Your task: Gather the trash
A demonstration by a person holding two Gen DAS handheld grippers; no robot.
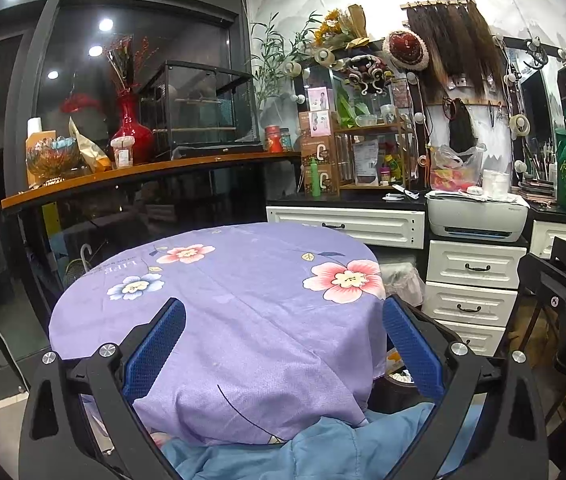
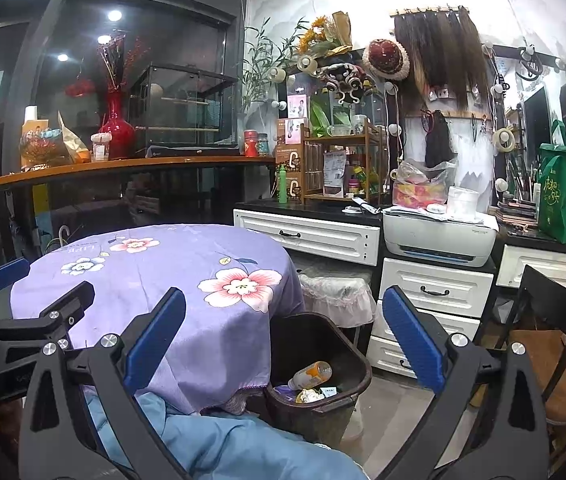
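A dark trash bin [image 2: 347, 360] stands on the floor right of the round table [image 2: 155, 280]. Inside it lie a plastic bottle [image 2: 310, 375] with orange liquid, crumpled paper [image 2: 309, 396] and a small white scrap. My right gripper [image 2: 283, 334] is open with nothing between its blue pads [image 2: 413, 340], held above the bin and the table edge. My left gripper [image 1: 283, 342] is open too, empty, over the table's purple flowered cloth [image 1: 223, 300]. In the left wrist view only a sliver of the bin [image 1: 397, 380] shows behind the right pad. Each gripper appears at the other view's edge.
White drawers [image 2: 435, 292] carry a printer [image 2: 439, 236] behind the bin. A lace-covered stool [image 2: 335, 292] sits beside the table. A dark chair [image 2: 555, 320] with a paper bag stands at right. A blue garment [image 2: 219, 440] lies near the bottom. A cluttered wooden counter [image 2: 123, 168] runs behind.
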